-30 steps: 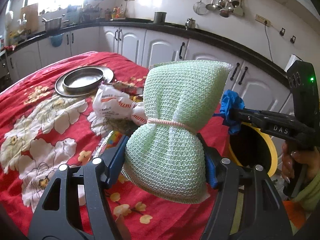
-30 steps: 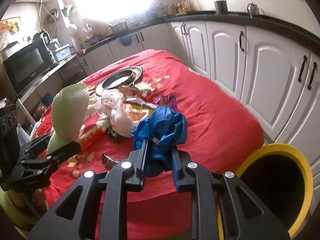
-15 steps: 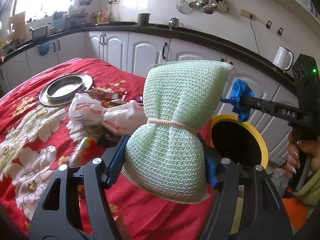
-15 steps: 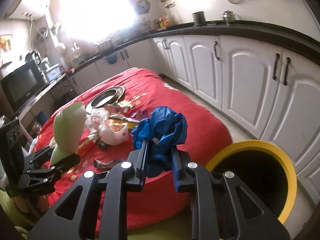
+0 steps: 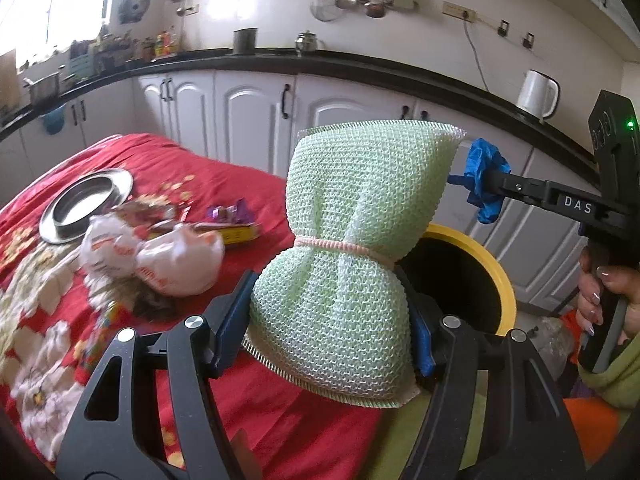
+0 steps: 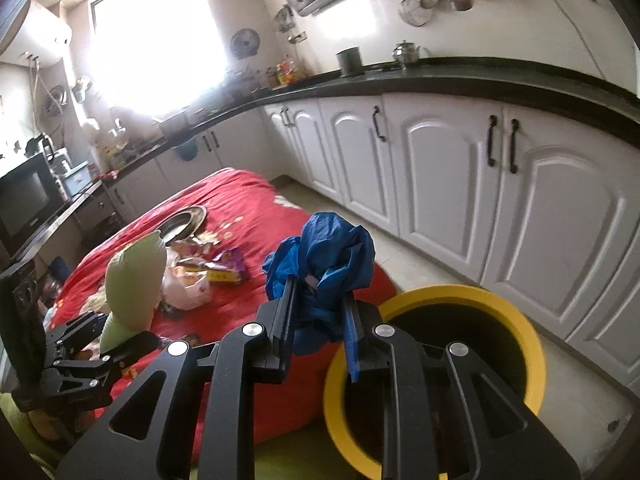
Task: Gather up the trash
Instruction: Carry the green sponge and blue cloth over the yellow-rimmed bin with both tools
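The left gripper (image 5: 332, 320) is pinched on a green mesh scrubber (image 5: 356, 248), held at its lower half between the blue pads (image 5: 230, 320). The scrubber is tied at the waist by a pink band (image 5: 340, 245) and is carried upright in the air, above the edge of the red cloth (image 5: 240, 184) and just beside the yellow bin (image 5: 494, 276). It is judged to be light, soft and springy; the wide grip on its thick lower lobe seems suitable, because the knit is not slippery.

The right gripper (image 6: 318, 320) is pressed nearly together on a crumpled blue plastic bag (image 6: 324, 256), held near the bin's rim (image 6: 532, 328). This bag is thin and limp, so it is best taken at a bunched fold.

More wrappers (image 5: 160, 256) and a steel plate (image 5: 86, 204) lie further away on the cloth.
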Motion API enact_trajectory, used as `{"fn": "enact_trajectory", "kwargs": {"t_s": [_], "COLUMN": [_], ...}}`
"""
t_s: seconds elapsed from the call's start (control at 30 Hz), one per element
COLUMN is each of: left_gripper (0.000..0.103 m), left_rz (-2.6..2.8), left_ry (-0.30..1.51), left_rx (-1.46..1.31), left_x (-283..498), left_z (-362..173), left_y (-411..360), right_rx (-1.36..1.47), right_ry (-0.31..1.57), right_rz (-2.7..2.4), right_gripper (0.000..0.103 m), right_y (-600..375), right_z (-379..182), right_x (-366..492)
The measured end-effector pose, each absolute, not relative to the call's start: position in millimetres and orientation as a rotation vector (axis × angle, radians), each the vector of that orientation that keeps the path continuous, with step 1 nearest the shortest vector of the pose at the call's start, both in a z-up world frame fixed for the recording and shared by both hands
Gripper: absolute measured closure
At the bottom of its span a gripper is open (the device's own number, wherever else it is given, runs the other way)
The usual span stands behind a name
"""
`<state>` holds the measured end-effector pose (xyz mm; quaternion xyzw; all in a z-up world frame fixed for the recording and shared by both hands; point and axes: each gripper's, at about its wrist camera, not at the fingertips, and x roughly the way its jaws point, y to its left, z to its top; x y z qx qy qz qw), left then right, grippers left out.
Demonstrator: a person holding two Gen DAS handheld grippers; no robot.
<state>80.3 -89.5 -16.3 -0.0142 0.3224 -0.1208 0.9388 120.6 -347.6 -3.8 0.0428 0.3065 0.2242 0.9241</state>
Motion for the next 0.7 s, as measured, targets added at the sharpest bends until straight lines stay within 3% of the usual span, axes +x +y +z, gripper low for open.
{"fn": "enact_trajectory", "kwargs": {"t_s": [0.7], "left_gripper": [0.045], "left_rz": [-0.410], "left_ry": [0.695], "left_rx": [0.075], "left_x": [120], "left_z": [-29], "left_y": [-176], "right_rx": [0.189], "right_ry": [0.630], "right_rz": [0.284], "right_gripper": [0.083], "right_y": [-424], "right_z": [-18], "right_x": [124]}}
